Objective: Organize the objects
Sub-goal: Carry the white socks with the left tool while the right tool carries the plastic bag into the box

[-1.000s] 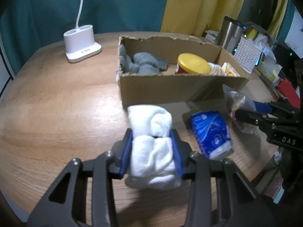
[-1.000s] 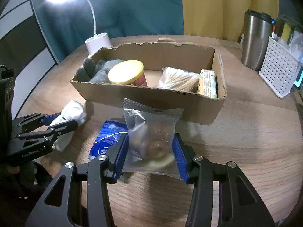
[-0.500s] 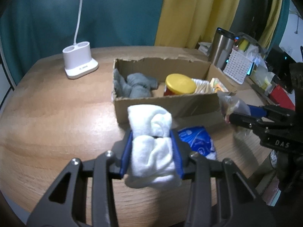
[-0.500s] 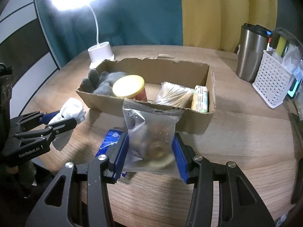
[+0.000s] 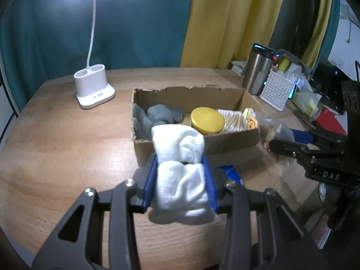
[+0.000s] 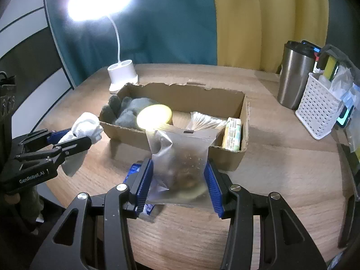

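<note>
Cardboard box (image 6: 234, 157) sits open on the wooden bench (image 5: 56, 153), with grey cloth (image 6: 132, 110), a yellow-lidded jar (image 6: 155, 115), a pack of cotton swabs (image 6: 207, 121) and a small labelled packet (image 6: 232, 135) inside. My left gripper (image 5: 180, 183) has its fingers clamped on a rolled white cloth (image 5: 180, 168), held above the bench in front of the box. My right gripper (image 6: 178, 180) pinches a clear snack bag (image 6: 180, 157) (something brown inside) above a blue packet (image 6: 135, 171) lying on the bench.
</note>
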`<state>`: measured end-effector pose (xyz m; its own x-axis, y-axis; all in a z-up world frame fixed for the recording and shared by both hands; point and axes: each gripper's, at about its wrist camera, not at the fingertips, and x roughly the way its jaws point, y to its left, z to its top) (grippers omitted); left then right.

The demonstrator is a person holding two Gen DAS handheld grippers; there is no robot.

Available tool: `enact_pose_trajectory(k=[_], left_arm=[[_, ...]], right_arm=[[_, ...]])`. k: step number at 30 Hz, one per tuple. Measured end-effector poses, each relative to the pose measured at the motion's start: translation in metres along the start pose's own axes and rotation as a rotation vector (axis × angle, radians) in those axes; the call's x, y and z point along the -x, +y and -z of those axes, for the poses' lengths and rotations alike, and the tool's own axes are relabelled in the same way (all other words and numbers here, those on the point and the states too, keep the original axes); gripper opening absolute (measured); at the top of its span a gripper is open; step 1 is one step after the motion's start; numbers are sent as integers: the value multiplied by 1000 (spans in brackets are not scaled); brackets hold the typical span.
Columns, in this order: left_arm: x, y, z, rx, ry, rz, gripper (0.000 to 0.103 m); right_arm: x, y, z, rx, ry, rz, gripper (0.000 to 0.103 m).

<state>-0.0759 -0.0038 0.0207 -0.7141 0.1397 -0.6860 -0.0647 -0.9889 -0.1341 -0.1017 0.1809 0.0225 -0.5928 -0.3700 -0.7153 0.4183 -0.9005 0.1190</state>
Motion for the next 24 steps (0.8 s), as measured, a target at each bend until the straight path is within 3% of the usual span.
enact_pose_trajectory(k=[24], left_arm=[[-8,-3,-37,-26,-38,-5,40]], right_arm=[[-5,-9,-23,-17,-28,-10,49]])
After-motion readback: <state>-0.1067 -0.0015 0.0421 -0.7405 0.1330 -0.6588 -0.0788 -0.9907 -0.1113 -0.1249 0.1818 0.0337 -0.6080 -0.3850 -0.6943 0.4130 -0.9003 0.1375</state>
